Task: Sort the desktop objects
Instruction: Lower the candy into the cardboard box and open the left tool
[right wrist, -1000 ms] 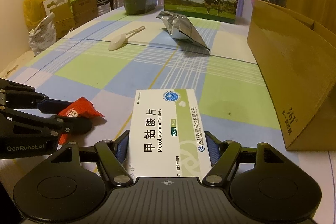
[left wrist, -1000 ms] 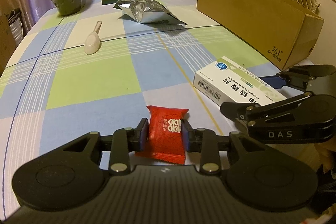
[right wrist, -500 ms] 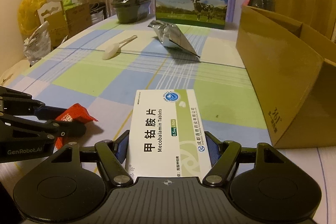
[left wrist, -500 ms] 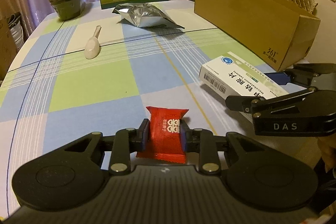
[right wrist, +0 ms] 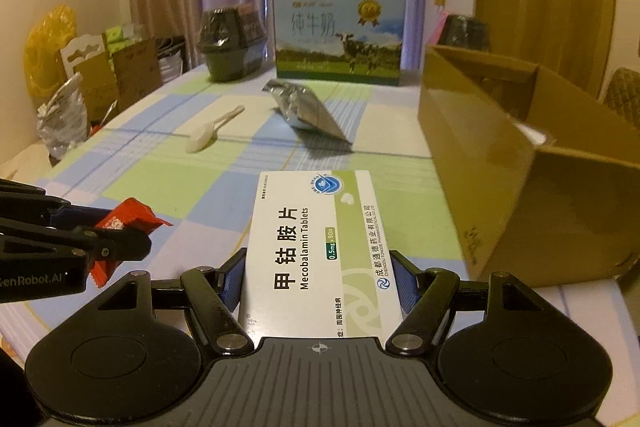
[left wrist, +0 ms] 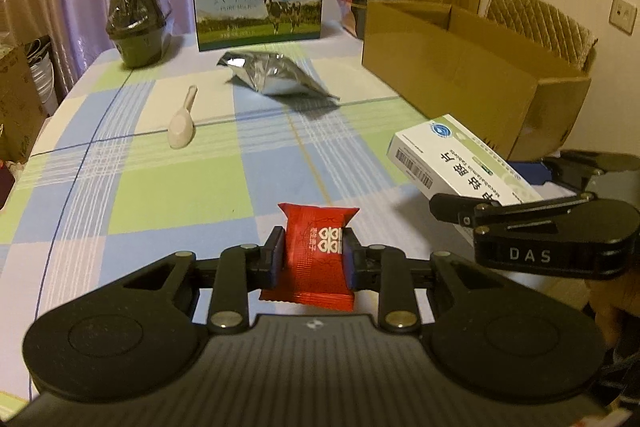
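Both grippers had risen since a second earlier. The left gripper [left wrist: 313,259] kept its jaws clamped on the red packet [left wrist: 318,255]; the right gripper [right wrist: 318,277] gripped the pill box [right wrist: 320,251], both above the tabletop [left wrist: 180,195].

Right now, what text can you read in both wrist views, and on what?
"甲钴胺片 Mecobalamin Tablets", "0.5mg": medicine box.
"纯牛奶": milk carton; smaller print blurred.
"DAS": right gripper.
"GenRobot.AI", first letter cut off: left gripper.
Red packet: white emblem, small print unreadable.
Cardboard box: print blurred.
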The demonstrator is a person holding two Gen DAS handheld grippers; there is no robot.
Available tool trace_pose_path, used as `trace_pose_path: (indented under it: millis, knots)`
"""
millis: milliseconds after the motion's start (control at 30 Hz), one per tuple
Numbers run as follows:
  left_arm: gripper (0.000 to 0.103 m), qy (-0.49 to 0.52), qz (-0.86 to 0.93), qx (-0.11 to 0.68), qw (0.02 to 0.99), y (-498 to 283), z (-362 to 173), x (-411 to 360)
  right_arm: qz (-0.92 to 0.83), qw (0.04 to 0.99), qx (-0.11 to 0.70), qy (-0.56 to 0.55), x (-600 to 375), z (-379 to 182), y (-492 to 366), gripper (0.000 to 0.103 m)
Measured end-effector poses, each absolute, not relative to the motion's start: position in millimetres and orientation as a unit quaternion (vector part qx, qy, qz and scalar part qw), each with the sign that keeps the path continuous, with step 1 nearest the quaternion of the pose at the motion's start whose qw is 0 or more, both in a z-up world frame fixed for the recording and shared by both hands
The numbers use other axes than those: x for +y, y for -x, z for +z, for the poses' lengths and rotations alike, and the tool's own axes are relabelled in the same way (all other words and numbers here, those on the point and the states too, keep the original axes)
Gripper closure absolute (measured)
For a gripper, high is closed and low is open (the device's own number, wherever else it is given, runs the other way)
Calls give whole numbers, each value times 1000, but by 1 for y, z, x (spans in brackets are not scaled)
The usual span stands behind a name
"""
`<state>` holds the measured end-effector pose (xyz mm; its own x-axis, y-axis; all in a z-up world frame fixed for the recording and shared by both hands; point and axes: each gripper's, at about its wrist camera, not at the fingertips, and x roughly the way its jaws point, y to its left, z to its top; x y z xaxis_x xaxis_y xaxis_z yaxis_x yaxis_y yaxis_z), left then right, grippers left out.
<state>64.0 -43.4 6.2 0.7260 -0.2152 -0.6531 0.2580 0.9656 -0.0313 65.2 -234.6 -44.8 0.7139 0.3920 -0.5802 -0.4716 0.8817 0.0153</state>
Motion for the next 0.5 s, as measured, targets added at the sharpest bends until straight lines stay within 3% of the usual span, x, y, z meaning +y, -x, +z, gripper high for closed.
trace_pose_path:
  millis: [500]
  knots:
    - [79,-23,-158,309,938,-52,60,-91,183,952,246,14,-294,25,-56,35]
